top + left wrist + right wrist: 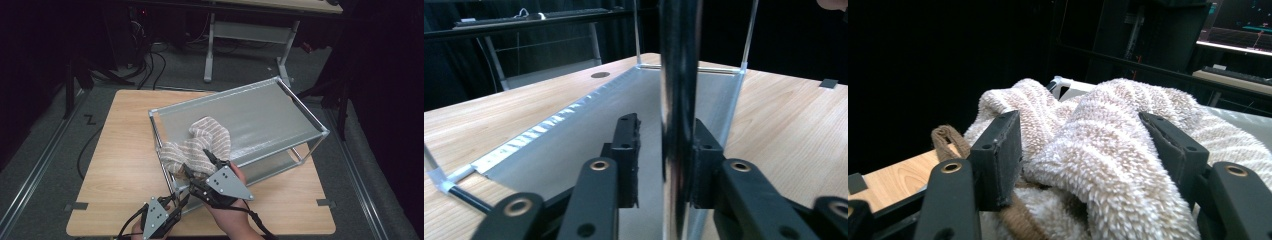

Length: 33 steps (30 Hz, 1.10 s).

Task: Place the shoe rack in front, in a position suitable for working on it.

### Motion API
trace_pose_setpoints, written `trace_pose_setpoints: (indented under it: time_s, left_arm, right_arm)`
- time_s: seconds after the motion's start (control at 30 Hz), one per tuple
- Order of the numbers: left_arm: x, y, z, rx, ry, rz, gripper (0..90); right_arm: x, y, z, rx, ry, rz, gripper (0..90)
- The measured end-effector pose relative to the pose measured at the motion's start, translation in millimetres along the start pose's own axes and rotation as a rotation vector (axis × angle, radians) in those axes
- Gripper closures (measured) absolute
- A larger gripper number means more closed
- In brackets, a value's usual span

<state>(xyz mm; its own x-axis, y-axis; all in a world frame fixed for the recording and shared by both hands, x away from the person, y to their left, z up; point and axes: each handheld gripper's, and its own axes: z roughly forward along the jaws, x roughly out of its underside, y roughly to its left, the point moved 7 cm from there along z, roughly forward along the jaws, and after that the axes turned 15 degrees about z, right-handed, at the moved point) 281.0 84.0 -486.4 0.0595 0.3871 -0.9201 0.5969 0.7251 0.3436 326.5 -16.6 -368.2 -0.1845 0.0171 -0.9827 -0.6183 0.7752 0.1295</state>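
A chrome two-tier rack [270, 115] stands across the wooden table [120, 155]. A beige-and-white striped towel [200, 142] lies crumpled on the top shelf at its near left corner. My right gripper [202, 167] reaches over that corner. In the right gripper view, my right gripper [1078, 120] stands open with a fold of the towel [1108, 150] bulging between its jaws. My left gripper [176, 200] is low at the rack's near corner. In the left gripper view, my left gripper [665, 124] is narrowly open astride the rack's upright post [679, 60], with a small gap beside one jaw.
The lower shelf [589, 130] runs away from the left gripper just above the tabletop. Black tape marks [76, 206] sit near the table's front corners. Beyond the table are a desk frame [250, 35] and floor cables [150, 65].
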Motion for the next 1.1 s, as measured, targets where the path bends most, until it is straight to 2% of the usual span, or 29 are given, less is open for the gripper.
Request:
trace_pose_setpoints:
  time_s: [0.13,0.2,0.27,0.4,0.53,0.73,1.1]
  left_arm:
    - [-0.6,-0.8,0.0,0.003,-0.002,0.004,76.2]
    - [-0.9,-2.6,-0.3,-0.001,-0.001,-0.002,78.7]
    - [-0.6,-1.7,-1.1,-0.002,0.003,0.009,78.9]
    - [-0.6,-1.8,-1.6,0.0,0.002,0.005,79.3]
    - [-0.4,-2.4,-3.3,0.001,0.005,0.002,79.3]
    - [0.2,-2.8,-7.0,0.002,0.005,0.006,79.2]
    - [4.0,1.5,-18.0,-0.024,0.014,0.007,79.0]
  right_arm:
    - [2.4,3.8,0.2,-0.012,0.009,0.002,40.7]
    - [5.6,5.6,0.6,0.001,0.019,-0.023,44.5]
    - [7.2,4.8,0.5,0.017,0.021,-0.038,45.8]
    - [8.4,-2.2,-0.9,0.043,0.025,-0.031,47.9]
    - [10.5,-14.3,-1.6,0.064,0.038,-0.027,48.1]
    - [10.1,-30.7,-5.4,0.095,0.025,-0.036,48.3]
    - [6.9,-76.5,-16.3,0.176,0.006,-0.019,48.4]
